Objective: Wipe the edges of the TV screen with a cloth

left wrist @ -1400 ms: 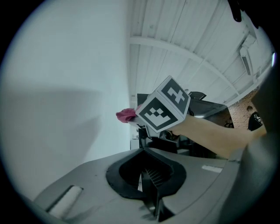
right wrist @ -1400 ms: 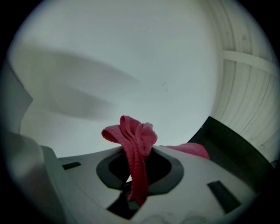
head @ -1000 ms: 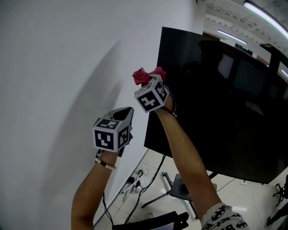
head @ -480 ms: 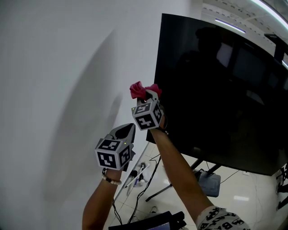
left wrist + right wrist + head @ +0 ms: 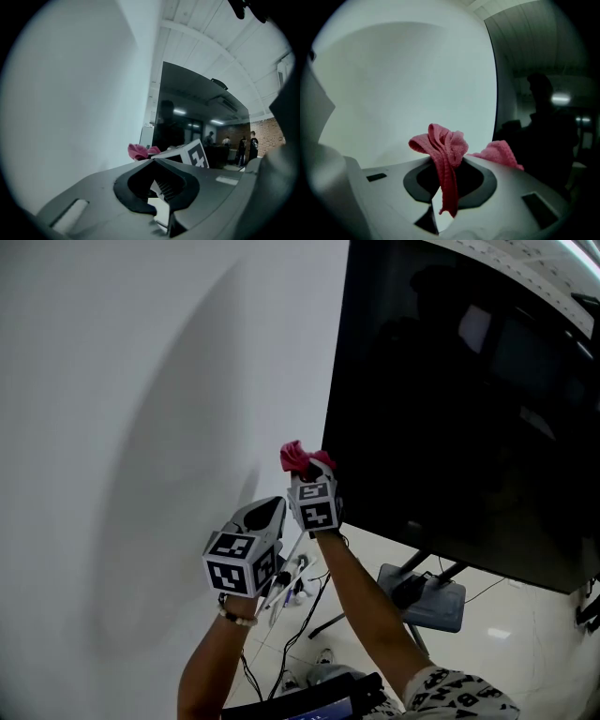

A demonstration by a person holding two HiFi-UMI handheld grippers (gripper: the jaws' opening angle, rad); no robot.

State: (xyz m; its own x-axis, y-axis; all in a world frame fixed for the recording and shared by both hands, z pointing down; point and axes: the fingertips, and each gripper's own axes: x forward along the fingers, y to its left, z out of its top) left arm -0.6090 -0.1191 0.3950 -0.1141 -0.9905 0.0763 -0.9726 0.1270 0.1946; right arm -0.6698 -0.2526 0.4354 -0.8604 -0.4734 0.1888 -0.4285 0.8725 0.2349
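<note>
Cloth lower on the TV's left edge

At frame centre the right gripper (image 5: 314,468) pinches the pink cloth (image 5: 300,457) between its closed jaws, against the left edge of the dark TV (image 5: 450,409), near the lower left corner. A second ago the cloth sat higher on that edge. The left gripper (image 5: 265,514), jaws pressed together on nothing, remains just below and left of the right one, in front of the white wall (image 5: 141,427).

Plain white wall (image 5: 141,381); pale glossy floor (image 5: 525,652) strewn with cables (image 5: 319,601).
</note>
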